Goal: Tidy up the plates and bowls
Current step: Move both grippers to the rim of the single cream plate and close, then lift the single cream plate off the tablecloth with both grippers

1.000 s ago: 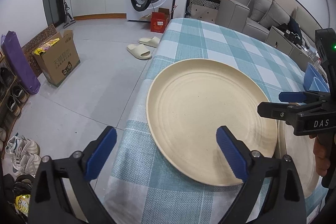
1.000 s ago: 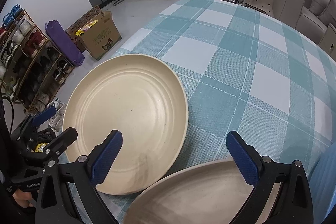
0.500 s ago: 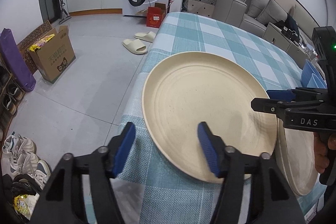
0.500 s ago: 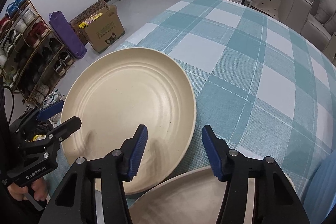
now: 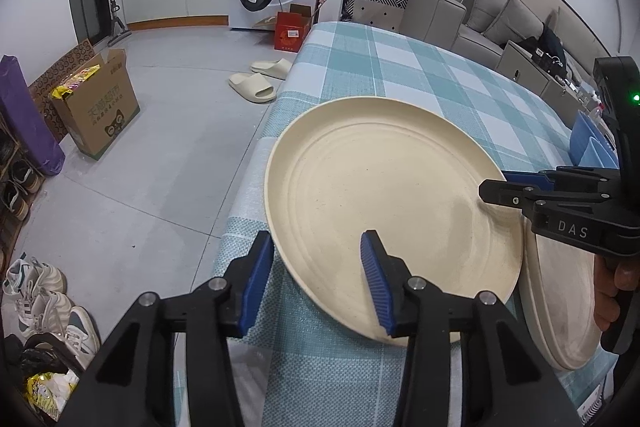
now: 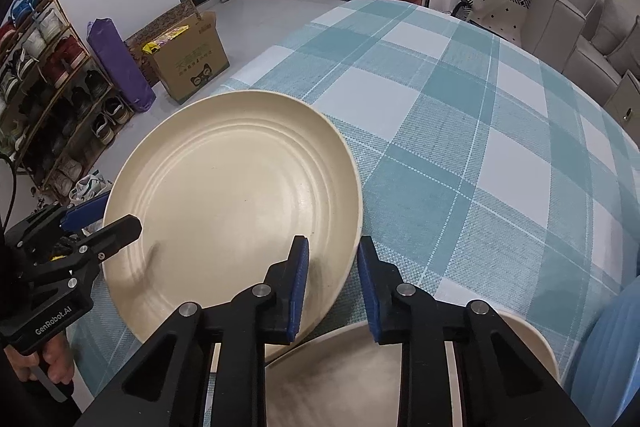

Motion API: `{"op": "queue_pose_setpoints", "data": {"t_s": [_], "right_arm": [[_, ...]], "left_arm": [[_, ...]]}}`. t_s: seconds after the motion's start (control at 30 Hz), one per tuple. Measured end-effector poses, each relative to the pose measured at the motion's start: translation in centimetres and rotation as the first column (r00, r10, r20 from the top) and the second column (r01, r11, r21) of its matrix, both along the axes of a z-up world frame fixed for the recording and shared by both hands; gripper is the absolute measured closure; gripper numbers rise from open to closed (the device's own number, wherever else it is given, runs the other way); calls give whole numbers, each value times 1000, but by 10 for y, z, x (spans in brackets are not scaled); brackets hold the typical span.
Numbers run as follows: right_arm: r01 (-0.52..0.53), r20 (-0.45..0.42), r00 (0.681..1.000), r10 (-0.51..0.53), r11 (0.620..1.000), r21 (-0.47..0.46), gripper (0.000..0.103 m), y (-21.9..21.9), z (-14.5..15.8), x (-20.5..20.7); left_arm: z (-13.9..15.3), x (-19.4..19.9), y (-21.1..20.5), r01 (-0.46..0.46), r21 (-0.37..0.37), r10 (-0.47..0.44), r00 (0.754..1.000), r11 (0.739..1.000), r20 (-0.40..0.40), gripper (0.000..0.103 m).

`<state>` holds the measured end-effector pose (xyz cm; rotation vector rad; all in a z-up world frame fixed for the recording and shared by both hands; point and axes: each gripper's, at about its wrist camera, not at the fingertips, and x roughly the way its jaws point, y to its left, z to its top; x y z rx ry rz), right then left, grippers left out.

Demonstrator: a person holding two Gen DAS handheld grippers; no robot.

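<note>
The left gripper (image 5: 316,279) stands at the near left rim of the cream plate (image 5: 384,211), its jaws drawn in to a narrow gap that straddles the rim: the left pad (image 5: 256,283) sits outside and below the edge, over the checked tablecloth (image 5: 420,67), while the right pad (image 5: 376,283) lies over the plate's inner face. A gap shows on each side of the rim, so it is not clamped. From the right wrist view this same gripper (image 6: 100,217) shows at the plate's left edge, one finger above the surface and one below. The plate (image 6: 232,211) is round, so it has no long axis; it lies face up near the table's left near corner, its left edge overhanging the cloth edge, and its right near part rests over the second cream plate (image 6: 360,367), so it sits slightly tilted. The right gripper (image 6: 332,283) holds its jaws narrower yet, astride the plate's right near rim, the left pad (image 6: 298,287) over the plate and the right pad (image 6: 368,291) just outside above the cloth (image 6: 480,147); contact cannot be told. In the left wrist view the right gripper (image 5: 504,185) reaches in from the right over the rim, above the second plate (image 5: 560,307). Blue dishes (image 5: 588,143) stand further right.
</note>
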<state>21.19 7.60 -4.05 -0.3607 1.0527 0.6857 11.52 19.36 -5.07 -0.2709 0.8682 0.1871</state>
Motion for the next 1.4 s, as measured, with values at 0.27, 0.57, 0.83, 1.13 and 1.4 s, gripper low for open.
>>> {"op": "queue_pose_setpoints", "data": {"t_s": [0.27,0.57,0.83,1.13,1.4], "right_arm": [[-2,21,1000,2,1000,-1,81,1,2,-4],[2,30,1000,-4,999,36,81,-1,11,-5],[-2,53,999,-1,999,53,81,-7,19,-8],[7,96,995,-15,997,80,81,-20,38,-19],[17,140,990,-32,994,104,81,-39,56,-30]], "left_arm": [[5,-3,1,-6,7,6,1000,1000,12,60],[13,-7,2,-14,15,13,999,1000,35,60],[21,-9,-1,-10,22,9,998,1000,60,60],[34,-13,-11,7,36,-10,996,999,92,60],[49,-18,-24,31,59,-38,991,998,126,60]]}}
